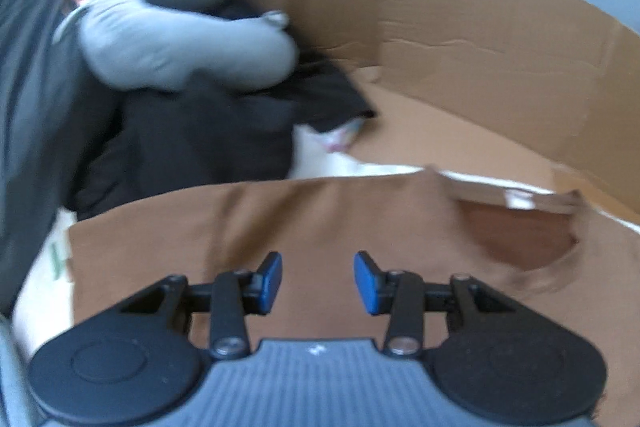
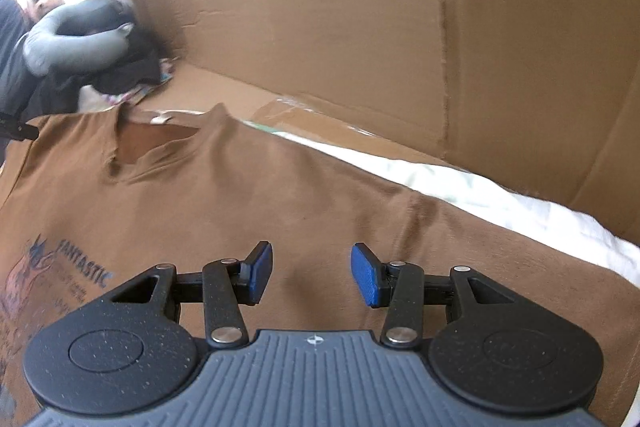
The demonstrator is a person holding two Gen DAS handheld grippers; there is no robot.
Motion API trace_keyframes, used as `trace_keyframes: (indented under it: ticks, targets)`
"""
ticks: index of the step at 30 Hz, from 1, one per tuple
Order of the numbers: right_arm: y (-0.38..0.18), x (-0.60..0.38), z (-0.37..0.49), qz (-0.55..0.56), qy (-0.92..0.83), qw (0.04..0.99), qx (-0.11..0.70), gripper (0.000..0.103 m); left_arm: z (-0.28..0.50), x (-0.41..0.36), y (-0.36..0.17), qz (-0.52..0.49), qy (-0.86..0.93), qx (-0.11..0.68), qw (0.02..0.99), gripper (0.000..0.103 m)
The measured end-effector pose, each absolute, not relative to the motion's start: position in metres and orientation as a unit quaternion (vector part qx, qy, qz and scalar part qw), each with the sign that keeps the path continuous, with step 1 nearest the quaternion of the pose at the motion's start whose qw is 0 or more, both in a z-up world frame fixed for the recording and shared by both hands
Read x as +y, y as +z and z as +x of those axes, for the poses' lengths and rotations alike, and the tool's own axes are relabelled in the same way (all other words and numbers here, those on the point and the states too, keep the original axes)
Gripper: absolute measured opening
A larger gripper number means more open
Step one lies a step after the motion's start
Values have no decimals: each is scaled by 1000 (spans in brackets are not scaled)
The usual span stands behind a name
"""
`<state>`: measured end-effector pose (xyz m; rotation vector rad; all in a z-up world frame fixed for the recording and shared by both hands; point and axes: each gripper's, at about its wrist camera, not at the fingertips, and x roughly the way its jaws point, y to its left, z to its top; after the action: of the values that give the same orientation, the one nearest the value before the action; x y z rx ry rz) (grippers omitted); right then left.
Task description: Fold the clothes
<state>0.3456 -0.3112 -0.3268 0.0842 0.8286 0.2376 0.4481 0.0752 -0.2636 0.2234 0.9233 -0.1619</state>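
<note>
**Hovering over a brown T-shirt, both grippers empty**

Hanging above the cloth, the left gripper (image 1: 318, 281) has its blue pads (image 1: 271, 277) spread apart with nothing between them. The right gripper (image 2: 312, 273) is likewise spread, its pads (image 2: 366, 275) clear of the fabric and gripping nothing.

Beneath both tools lies the brown T-shirt (image 2: 248, 195), laid mostly flat and face up on a white sheet (image 2: 500, 199). Its ribbed neckline (image 2: 160, 143) gapes open, showing the inner back of the shirt. A printed graphic (image 2: 52, 275) with the word "FANTASTIC" and a flame-like figure sits on the chest, at the left edge of the right wrist view. A shoulder seam runs diagonally just past the right gripper's pads, where the sleeve begins, and soft wrinkles fan out around it. In the left wrist view, blurred, the shirt's straight edge (image 1: 168, 199) crosses the frame.

Beyond the shirt stands a tall cardboard wall (image 2: 360, 27), creased and folded. In the far corner sits a heap of dark clothes (image 1: 200, 131) with a grey neck pillow (image 1: 172, 39) on top.
</note>
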Motion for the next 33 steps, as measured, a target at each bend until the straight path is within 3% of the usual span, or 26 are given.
trace_keyframes:
  ticks: [8,20,33]
  targets:
    - [-298,-295,340,-8,138,901,411,51,432,130,-271,80,-52,515,852,41]
    - [-247,-241,361,-61,171,893,411,51,356,237,-269,-5,4,527,850,44]
    - [-250,-128,391,-118,233,871,416,51,345,324,-293,-99,19,479,872,45]
